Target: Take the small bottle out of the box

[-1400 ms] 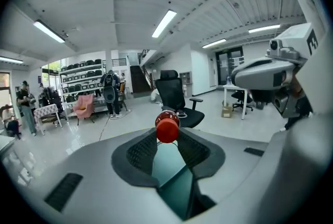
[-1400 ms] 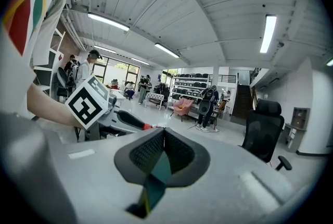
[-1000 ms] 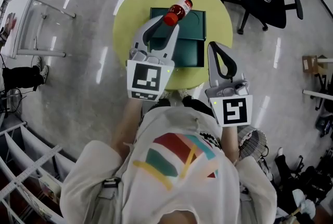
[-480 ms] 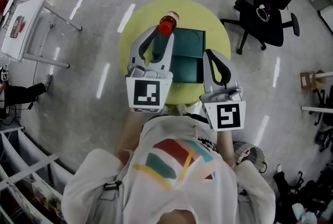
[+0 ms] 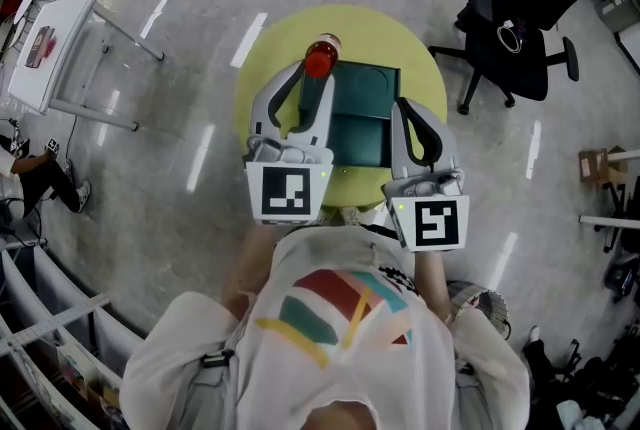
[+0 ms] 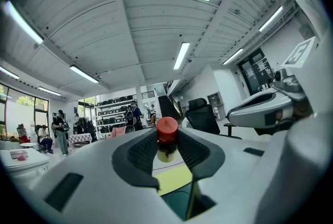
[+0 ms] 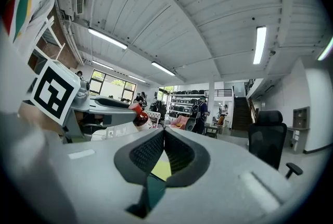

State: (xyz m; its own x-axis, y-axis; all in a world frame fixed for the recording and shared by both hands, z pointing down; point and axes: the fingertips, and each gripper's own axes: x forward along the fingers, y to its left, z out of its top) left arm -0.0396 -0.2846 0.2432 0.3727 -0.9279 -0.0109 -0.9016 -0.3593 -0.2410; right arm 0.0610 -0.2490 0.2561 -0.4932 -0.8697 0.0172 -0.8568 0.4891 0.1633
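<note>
A small bottle (image 5: pixel 320 58) with a red cap and dark contents is held in the air by my left gripper (image 5: pixel 318 76), above the far left corner of the dark green box (image 5: pixel 365 113). In the left gripper view the bottle (image 6: pixel 166 138) stands upright between the ribbed pads (image 6: pixel 139 152), which press on its sides. The box lies open on a round yellow-green table (image 5: pixel 395 38). My right gripper (image 5: pixel 403 108) hovers over the box's right side with its jaws together and nothing between them. From the right gripper view the bottle (image 7: pixel 139 116) shows at the left.
A black office chair (image 5: pixel 525 28) stands to the right of the table. A white folding table (image 5: pixel 55 48) is at the left. White racks (image 5: pixel 40 318) run along the lower left. People stand far off in the room in both gripper views.
My left gripper with the bottle has moved left and slightly nearer, off the middle of the box toward its left corner. The right gripper has shifted a little forward over the box.
</note>
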